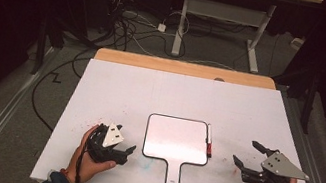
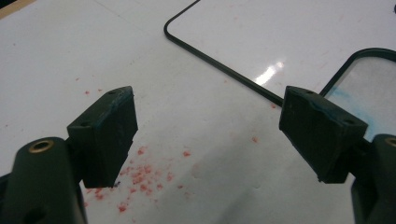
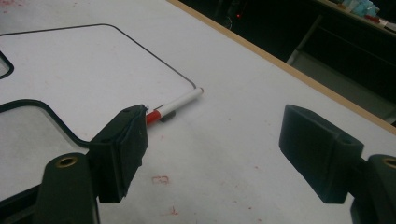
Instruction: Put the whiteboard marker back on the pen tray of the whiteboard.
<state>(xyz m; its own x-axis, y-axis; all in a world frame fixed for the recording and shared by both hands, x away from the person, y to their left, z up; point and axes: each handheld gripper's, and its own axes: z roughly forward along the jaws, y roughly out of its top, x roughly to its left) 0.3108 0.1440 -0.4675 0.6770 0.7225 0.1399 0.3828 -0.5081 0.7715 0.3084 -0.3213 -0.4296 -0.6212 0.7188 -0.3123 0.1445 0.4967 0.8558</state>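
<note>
Since both the left gripper (image 1: 126, 152) and right gripper (image 1: 247, 153) hang with jaws spread and empty, the marker (image 1: 209, 141) beside the whiteboard (image 1: 176, 139) could roll off if nudged.

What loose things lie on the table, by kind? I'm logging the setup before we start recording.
Handheld whiteboard: 1
Marker, white barrel with red cap, lying along the board's right edge: 1
Total: 2
</note>
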